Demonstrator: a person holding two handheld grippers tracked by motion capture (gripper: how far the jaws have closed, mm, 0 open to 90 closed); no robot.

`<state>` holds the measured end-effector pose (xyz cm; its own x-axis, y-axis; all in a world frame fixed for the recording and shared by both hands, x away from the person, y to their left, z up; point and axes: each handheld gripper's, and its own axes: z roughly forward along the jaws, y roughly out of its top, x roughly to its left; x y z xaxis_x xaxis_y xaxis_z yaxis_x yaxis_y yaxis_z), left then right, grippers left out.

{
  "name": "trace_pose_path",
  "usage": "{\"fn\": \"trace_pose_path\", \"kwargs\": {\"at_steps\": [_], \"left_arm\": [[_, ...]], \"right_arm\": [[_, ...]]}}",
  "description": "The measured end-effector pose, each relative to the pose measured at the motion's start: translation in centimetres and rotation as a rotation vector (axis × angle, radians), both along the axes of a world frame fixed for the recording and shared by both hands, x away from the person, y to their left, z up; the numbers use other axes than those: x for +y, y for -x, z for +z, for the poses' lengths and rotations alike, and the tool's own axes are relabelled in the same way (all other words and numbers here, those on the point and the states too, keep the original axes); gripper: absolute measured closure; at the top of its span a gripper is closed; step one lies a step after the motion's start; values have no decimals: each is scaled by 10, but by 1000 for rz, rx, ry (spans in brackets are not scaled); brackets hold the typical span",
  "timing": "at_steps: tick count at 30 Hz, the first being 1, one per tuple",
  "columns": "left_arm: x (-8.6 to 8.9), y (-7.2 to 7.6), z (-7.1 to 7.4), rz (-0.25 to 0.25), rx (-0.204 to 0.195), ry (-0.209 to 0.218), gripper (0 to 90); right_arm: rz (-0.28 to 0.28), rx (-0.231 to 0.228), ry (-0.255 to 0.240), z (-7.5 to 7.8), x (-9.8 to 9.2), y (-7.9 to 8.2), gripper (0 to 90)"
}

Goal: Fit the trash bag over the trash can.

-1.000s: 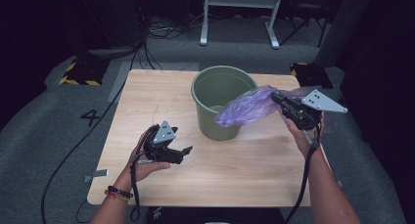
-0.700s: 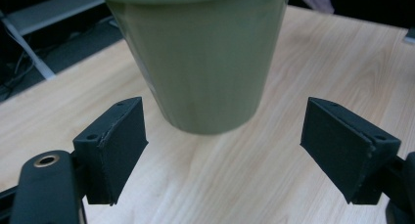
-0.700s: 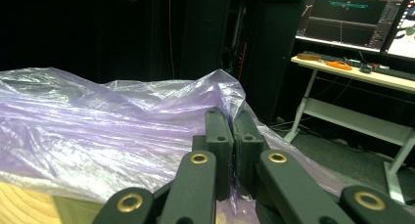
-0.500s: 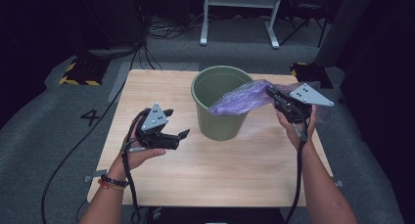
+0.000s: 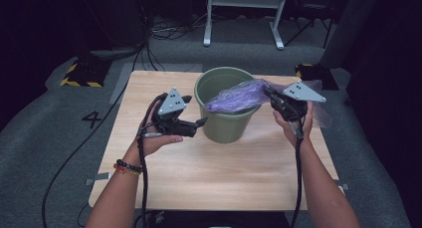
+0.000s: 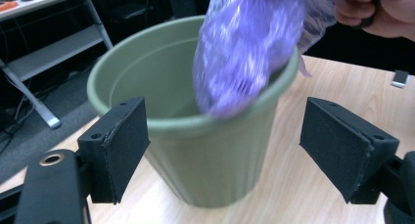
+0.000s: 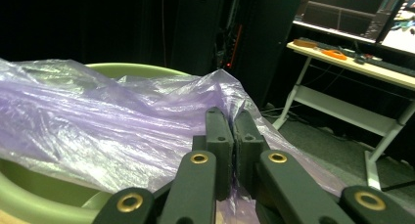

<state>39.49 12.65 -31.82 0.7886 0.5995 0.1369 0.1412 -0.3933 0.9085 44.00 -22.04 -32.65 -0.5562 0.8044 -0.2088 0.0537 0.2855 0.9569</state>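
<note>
Floor marking: a numeral "4" (image 5: 92, 119) on the grey carpet, left of the bench (image 5: 164, 178). The bench is light wood; the room behind is dark, with a white-framed desk. The green bucket (image 5: 226, 123) stands on the bench. The purple plastic bag (image 5: 238, 96), thin and crinkled, lies across the bucket rim. Right gripper (image 5: 271, 95): jaws pinched on the bag. Left gripper (image 5: 199, 123): jaws spread, left of the bucket.

A single dark numeral "4" (image 5: 92, 119) stands on the grey floor (image 5: 50, 153), just off the left edge of the bench (image 5: 209, 173). Yellow-and-black hazard stripes (image 5: 79, 81) mark a low object on the floor farther back. The monitors in the right gripper view are too blurred to read.
</note>
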Motion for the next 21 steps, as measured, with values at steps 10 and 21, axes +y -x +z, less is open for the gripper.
{"fn": "trace_pose_path", "kwargs": {"at_steps": [10,21], "left_arm": [[-39,-20,12,-10,-37,-89,219],[-68,-44,8,61,-28,-162,482]], "right_arm": [[20,15,9,0,7,-2,880],[27,12,-54,2,-2,1,861]]}}
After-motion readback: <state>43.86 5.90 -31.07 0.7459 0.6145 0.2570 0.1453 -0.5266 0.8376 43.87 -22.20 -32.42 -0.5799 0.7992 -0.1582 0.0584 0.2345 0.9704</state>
